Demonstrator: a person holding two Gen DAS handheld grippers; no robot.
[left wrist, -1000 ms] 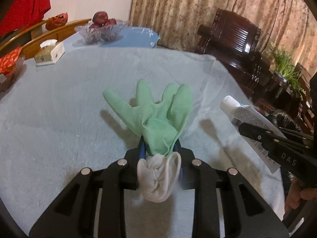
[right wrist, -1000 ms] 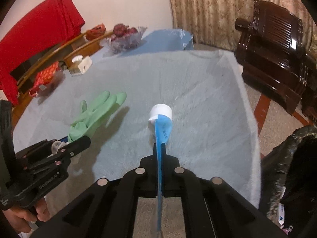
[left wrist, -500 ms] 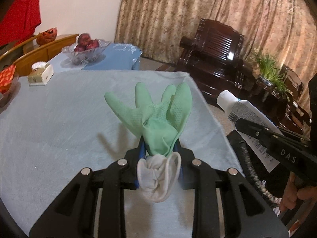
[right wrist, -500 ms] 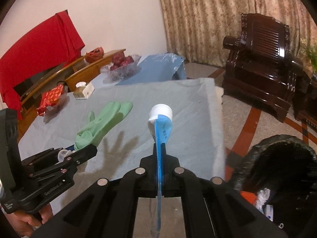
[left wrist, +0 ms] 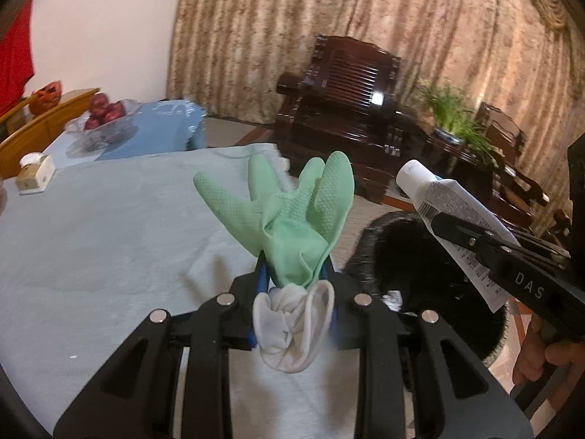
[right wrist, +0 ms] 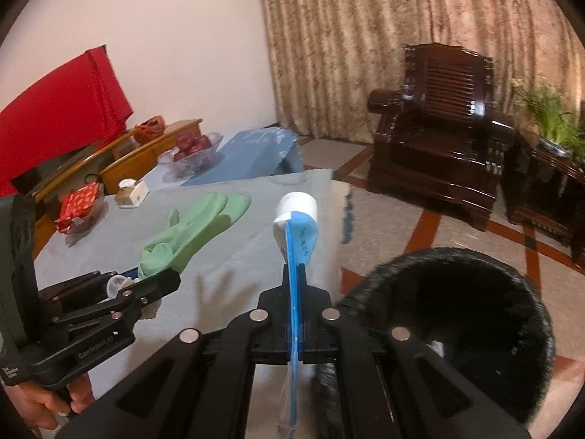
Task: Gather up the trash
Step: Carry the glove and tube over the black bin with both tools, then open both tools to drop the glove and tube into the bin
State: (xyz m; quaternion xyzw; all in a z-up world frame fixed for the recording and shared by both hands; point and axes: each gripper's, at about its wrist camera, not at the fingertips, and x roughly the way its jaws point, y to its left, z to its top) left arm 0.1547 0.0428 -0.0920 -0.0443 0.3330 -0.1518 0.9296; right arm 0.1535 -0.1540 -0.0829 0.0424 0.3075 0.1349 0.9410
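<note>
Table [right wrist: 256, 219] has slid left as both pinched loads, glove [left wrist: 292, 226] and tube [right wrist: 296, 219], neared the black bin [right wrist: 457, 314] on the right.

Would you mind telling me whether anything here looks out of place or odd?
Nothing is spilled or damaged. The oddest sight is the glove: the left gripper pinches it by its cuff, which is turned out to show white lining. The right gripper pinches a tube beside the bin.
</note>
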